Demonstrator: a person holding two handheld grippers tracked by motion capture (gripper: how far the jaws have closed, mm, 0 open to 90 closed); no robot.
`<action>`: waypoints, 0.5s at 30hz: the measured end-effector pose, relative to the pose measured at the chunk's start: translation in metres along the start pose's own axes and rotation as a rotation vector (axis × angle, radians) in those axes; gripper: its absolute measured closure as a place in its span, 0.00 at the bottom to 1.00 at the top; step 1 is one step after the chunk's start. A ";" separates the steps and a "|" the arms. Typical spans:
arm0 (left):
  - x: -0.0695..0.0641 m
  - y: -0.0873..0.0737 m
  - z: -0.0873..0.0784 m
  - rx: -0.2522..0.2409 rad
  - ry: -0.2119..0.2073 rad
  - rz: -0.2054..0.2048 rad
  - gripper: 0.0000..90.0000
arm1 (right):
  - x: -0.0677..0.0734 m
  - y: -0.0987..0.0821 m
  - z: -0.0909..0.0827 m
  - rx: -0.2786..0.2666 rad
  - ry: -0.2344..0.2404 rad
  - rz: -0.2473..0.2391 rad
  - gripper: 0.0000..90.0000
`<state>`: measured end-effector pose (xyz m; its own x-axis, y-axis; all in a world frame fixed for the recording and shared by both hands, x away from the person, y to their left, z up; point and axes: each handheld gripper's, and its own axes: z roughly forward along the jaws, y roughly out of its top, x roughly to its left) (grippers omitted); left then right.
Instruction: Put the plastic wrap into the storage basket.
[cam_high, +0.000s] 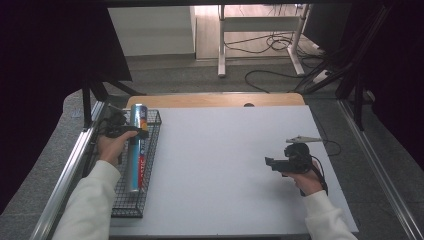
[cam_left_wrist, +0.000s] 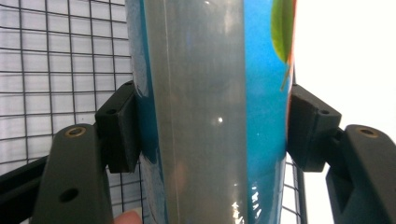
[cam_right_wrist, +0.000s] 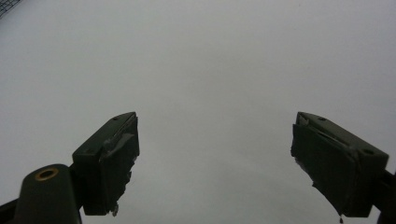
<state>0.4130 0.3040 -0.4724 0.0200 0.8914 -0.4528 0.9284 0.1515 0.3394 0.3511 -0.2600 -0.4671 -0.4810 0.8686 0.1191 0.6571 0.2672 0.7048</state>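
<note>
Your left gripper (cam_high: 134, 131) sits far out at the left, jaws clamped tight. Your right gripper (cam_high: 272, 163) hovers low at the right, jaws spread wide.

Only print is on the long foil-wrap box (cam_high: 138, 150) lying in the wire basket (cam_high: 150, 165): red capital letters run lengthwise down its white side in the high view, last part looks like "STIC", rest too small to read. Left gripper view shows the box's blue panel (cam_left_wrist: 264, 93) with a green leaf picture, no letters. Nothing else readable.
</note>
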 end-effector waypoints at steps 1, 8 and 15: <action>0.002 0.000 0.000 0.003 -0.001 -0.002 0.35 | 0.000 0.000 0.000 0.000 -0.002 0.000 0.17; 0.006 -0.002 0.012 0.017 -0.002 -0.016 0.35 | 0.001 0.000 -0.001 -0.003 -0.009 -0.004 0.17; 0.007 -0.005 0.013 -0.007 -0.010 -0.012 0.34 | 0.000 -0.001 0.000 0.002 -0.013 -0.003 0.17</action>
<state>0.4128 0.3041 -0.4877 0.0128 0.8852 -0.4650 0.9258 0.1652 0.3400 0.3508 -0.2604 -0.4675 -0.4753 0.8731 0.1084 0.6572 0.2704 0.7035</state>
